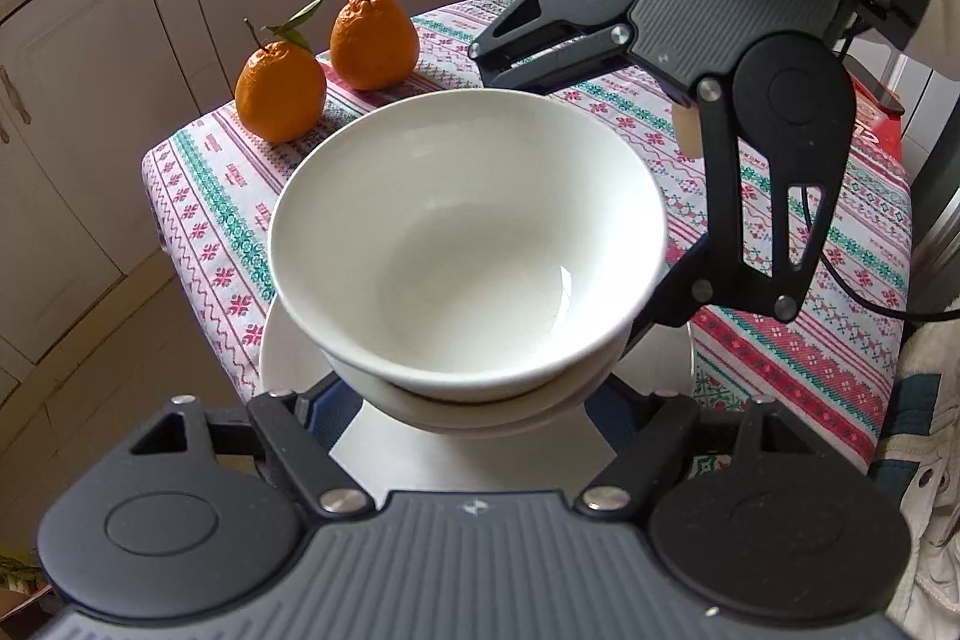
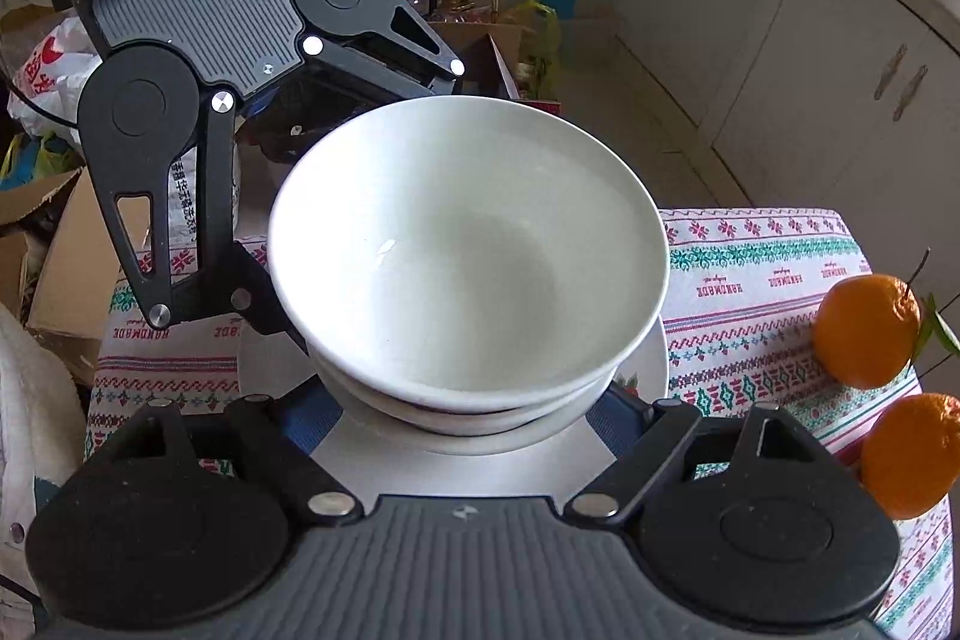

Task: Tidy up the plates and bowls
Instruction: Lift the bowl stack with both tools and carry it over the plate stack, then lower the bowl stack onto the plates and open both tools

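A stack of nested white bowls [image 1: 468,244] fills the middle of both wrist views, over a large white plate [image 1: 282,352] at the edge of the patterned tablecloth [image 1: 210,196]. My left gripper [image 1: 474,394] reaches in from below, its blue-padded fingers [image 1: 312,415] on either side of the lower bowl. My right gripper [image 2: 468,400] grips the same stack [image 2: 468,244] from the opposite side. One of its fingers [image 1: 678,292] shows at the bowl's right flank. Both sets of fingertips are hidden under the top bowl's rim.
Two oranges [image 1: 282,91] [image 1: 373,40] stand at the far corner of the table, and they also show [image 2: 867,331] beside the plate [image 2: 651,370]. Cream cabinets [image 1: 90,112] run behind. Boxes and bags [image 2: 54,244] crowd the floor past the table's other end.
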The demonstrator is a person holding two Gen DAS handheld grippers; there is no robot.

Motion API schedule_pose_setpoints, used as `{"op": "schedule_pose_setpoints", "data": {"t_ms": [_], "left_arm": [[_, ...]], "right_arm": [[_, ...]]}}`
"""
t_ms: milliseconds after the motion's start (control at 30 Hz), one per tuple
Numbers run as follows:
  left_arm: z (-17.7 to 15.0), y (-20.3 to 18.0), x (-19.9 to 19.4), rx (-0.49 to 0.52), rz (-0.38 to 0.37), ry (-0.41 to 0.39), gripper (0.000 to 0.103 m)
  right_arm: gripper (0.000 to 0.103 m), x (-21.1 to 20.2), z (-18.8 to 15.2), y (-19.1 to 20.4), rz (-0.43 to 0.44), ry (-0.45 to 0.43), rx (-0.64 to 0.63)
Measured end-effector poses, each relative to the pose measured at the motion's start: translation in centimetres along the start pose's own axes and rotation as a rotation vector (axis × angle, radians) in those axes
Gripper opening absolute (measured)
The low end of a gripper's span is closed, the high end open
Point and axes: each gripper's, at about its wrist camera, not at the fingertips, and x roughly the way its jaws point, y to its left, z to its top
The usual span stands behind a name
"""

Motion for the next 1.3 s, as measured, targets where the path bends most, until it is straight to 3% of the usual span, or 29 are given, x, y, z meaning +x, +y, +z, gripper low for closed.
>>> {"op": "schedule_pose_setpoints", "data": {"t_ms": [367, 500, 600, 700, 833, 1033, 1167, 1233, 1300], "left_arm": [[0.0, -0.2, -0.3, 0.008, 0.023, -0.005, 0.081], [-0.2, -0.8, -0.6, -0.001, 0.048, -0.017, 0.083], [-0.6, -1.5, -1.6, -0.019, 0.081, -0.045, 0.088], [-1.5, -3.0, -3.2, -0.022, 0.154, -0.087, 0.092], [-2.9, -5.8, -5.7, -0.080, 0.232, -0.160, 0.099], [-4.3, -11.3, -7.0, -0.207, 0.489, -0.305, 0.102], [-4.8, -14.0, -8.3, -0.448, 0.457, -0.333, 0.102], [-4.8, -15.4, -8.8, -0.522, 0.493, -0.337, 0.102], [-4.4, -16.8, -9.5, -0.572, 0.539, -0.321, 0.102]], "right_arm": [[0.090, 0.5, -0.6, -0.9, 0.010, -0.012, 0.043], [0.097, 0.2, -0.7, -0.8, 0.017, -0.025, 0.085], [0.099, -0.7, -0.9, 0.0, -0.025, -0.039, 0.088], [0.102, -2.0, -1.4, 1.4, -0.096, -0.038, 0.095], [0.102, -3.9, -2.8, 4.0, -0.262, -0.019, 0.153], [0.103, -6.6, -5.9, 8.0, -0.551, -0.002, 0.469], [0.103, -8.3, -8.4, 11.2, -0.691, -0.027, 0.677], [0.103, -9.4, -9.2, 13.2, -0.761, -0.071, 0.724], [0.103, -10.7, -9.6, 15.1, -0.766, -0.119, 0.774]]}}
